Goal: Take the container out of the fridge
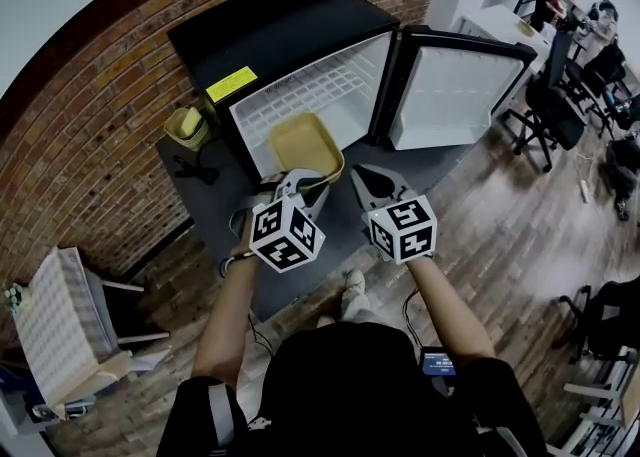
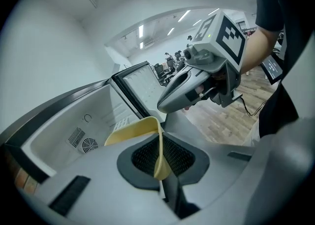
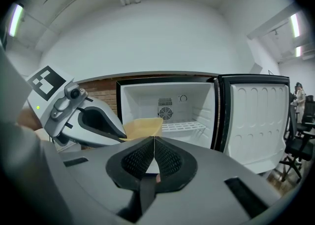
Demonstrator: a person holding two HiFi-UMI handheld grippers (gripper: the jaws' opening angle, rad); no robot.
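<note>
The pale yellow container [image 1: 305, 145] hangs just in front of the open black mini fridge [image 1: 270, 35], outside its white interior. My left gripper [image 1: 300, 183] is shut on the container's near rim; in the left gripper view the rim [image 2: 158, 145] is pinched between the pads of that gripper [image 2: 160, 157]. Beside it on the right, my right gripper [image 1: 365, 177] is shut with nothing in it. In the right gripper view its jaws [image 3: 154, 157] meet, with the container [image 3: 142, 125] and the fridge's wire shelf [image 3: 184, 126] beyond.
The fridge door [image 1: 450, 95] stands swung wide to the right. A yellow-green object [image 1: 187, 127] sits on the dark mat left of the fridge, by the brick wall [image 1: 90, 145]. Office chairs [image 1: 545, 105] stand at the right, a white rack [image 1: 60, 325] at the left.
</note>
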